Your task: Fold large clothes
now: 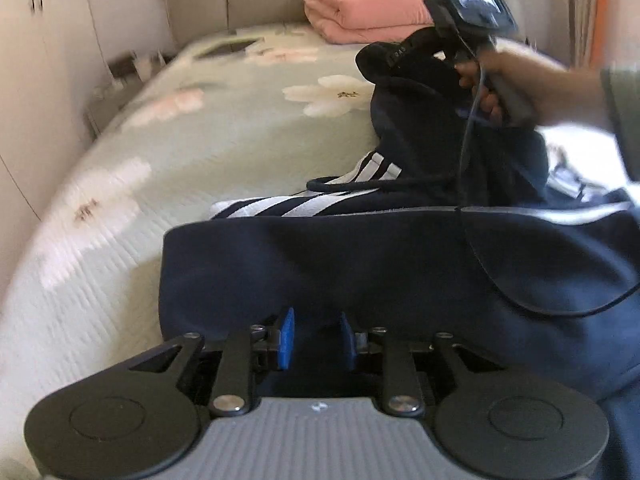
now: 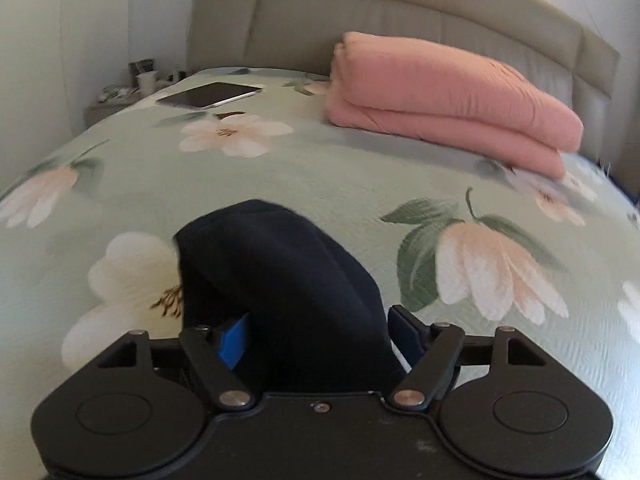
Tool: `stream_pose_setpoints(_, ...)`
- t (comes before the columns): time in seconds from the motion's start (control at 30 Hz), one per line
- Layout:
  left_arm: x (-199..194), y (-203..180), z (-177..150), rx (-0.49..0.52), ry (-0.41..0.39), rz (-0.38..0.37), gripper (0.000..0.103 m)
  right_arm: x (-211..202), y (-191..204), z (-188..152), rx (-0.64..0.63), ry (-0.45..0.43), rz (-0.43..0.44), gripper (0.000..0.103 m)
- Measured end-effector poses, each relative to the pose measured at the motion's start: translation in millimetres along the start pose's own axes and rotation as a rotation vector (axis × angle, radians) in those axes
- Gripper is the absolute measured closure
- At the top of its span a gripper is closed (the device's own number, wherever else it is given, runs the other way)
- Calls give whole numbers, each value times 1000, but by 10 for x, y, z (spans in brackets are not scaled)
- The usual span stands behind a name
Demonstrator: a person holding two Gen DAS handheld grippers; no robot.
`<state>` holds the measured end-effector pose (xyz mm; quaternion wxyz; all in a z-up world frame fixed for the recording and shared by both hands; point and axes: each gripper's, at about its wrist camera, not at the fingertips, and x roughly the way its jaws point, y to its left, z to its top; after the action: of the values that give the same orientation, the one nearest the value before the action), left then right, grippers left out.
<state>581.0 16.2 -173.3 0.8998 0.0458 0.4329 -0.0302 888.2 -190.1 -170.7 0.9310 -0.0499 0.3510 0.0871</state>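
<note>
Blue-padded fingers (image 1: 286,338) of the left gripper (image 1: 316,338) pinch the near edge of a navy garment (image 1: 360,264) with white stripes, spread across a bed (image 1: 200,140) with a floral quilt. The right gripper (image 2: 320,334), seen raised in the left wrist view, clamps a bunched fold of the same dark cloth, apparently a cuff or hem. A folded pink blanket (image 2: 448,100) and a tablet (image 2: 208,94) lie near the headboard (image 2: 360,4).

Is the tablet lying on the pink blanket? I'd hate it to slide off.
No: the tablet lies flat on the floral bedspread, well apart from the folded pink blanket.
</note>
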Motion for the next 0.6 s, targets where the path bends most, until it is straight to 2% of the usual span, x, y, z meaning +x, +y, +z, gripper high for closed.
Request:
stream_pose_setpoints(0.03,-22,33,11,-6,2,-8,75,-34,6,24,-7,11,12,89)
stream_pose_setpoints(0.1,-79,81,21,-11,0,-11,75,-230,15,49,-15,-35,37,89)
stream_pose_setpoints(0.2,-206,132,12,-31,-2,6,75,-837,30,57,-13,-168,60,90)
stream_pose_setpoints(0.27,-342,188,-7,-77,-11,8,75,-1398,100,-9,-32,-261,61,90)
stream_pose_setpoints(0.4,-631,345,-45,-199,-22,-20,75,-2651,255,-374,-57,-399,153,89)
stream_pose_setpoints(0.5,-873,396,-109,-209,-36,-7,75,-3546,392,-749,-115,-442,219,89)
stream_pose_setpoints(0.6,-1107,436,-173,-208,-43,5,75,-4262,481,-1077,-148,-411,305,89)
